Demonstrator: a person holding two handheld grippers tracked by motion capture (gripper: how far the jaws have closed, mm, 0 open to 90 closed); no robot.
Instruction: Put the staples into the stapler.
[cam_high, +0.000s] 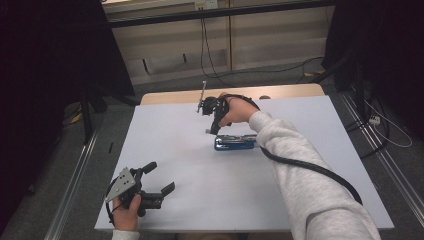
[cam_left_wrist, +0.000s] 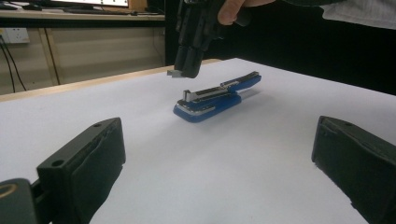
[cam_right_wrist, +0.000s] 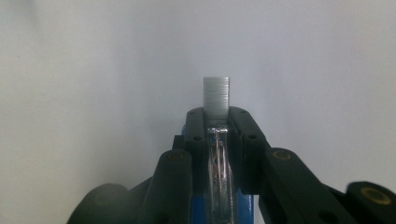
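A blue stapler (cam_high: 235, 142) (cam_left_wrist: 217, 98) lies flat near the middle of the white table top (cam_high: 200, 210), its metal staple channel facing up. My right gripper (cam_high: 212, 131) (cam_left_wrist: 189, 67) points down just above the stapler's left end. It is shut on a short silver strip of staples (cam_right_wrist: 216, 93) (cam_left_wrist: 175, 73), which sticks out past the fingertips. In the right gripper view the stapler's channel (cam_right_wrist: 218, 177) runs directly beneath my right gripper (cam_right_wrist: 216, 119). My left gripper (cam_high: 160, 178) (cam_left_wrist: 219, 140) rests at the table's front left, open and holding nothing, aimed at the stapler.
A thick black cable (cam_high: 310, 167) trails from the right gripper over the sleeve and the table. A thin metal rod (cam_high: 203, 95) stands at the table's back edge beside the right hand. Beyond are a wooden wall panel and floor cables.
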